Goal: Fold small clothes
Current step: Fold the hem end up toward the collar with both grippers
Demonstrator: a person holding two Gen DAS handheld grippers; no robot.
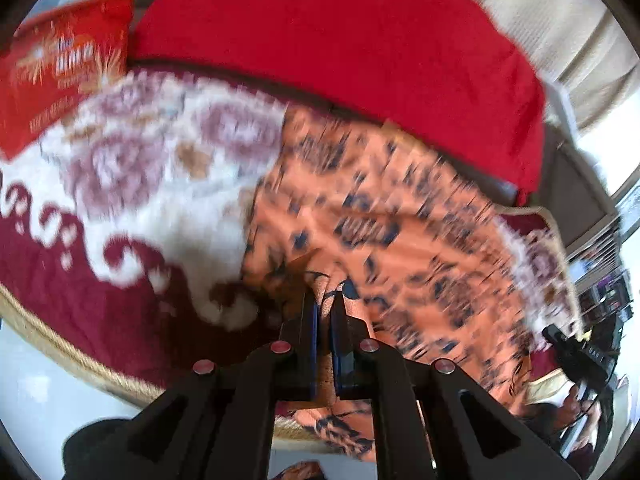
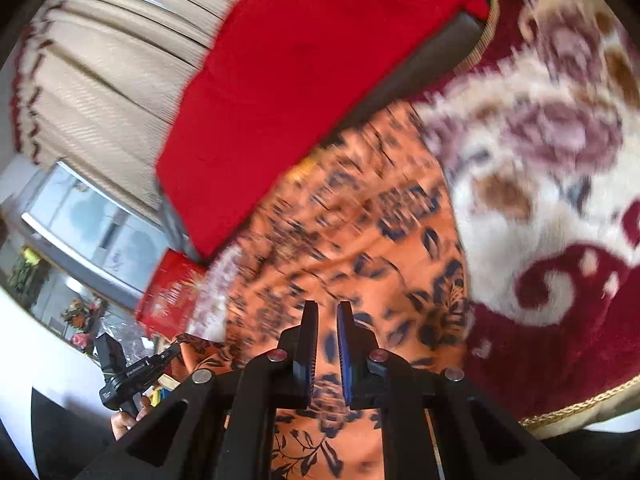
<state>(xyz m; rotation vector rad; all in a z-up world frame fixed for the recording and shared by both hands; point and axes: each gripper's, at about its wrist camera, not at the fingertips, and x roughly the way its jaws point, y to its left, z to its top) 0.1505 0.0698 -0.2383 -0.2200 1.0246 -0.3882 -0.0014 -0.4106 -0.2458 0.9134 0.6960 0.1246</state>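
Observation:
An orange garment with a dark blue floral print [image 1: 384,216] lies spread on a maroon and cream patterned rug [image 1: 132,184]. My left gripper [image 1: 325,300] is shut on the garment's near edge, with cloth pinched between the jaws. The same garment [image 2: 360,232] fills the middle of the right wrist view. My right gripper [image 2: 327,312] is nearly closed on the garment's edge, cloth showing between its blue pads. Both views are motion-blurred. The right gripper [image 1: 576,354] also shows at the left view's right edge, and the left gripper [image 2: 128,372] at the right view's lower left.
A red cloth [image 1: 340,32] covers something behind the rug. A red printed packet [image 1: 60,64] lies at the rug's far left. Beige curtains [image 2: 112,60] and a window [image 2: 92,224] stand behind. The rug's braided edge [image 1: 60,344] borders white floor.

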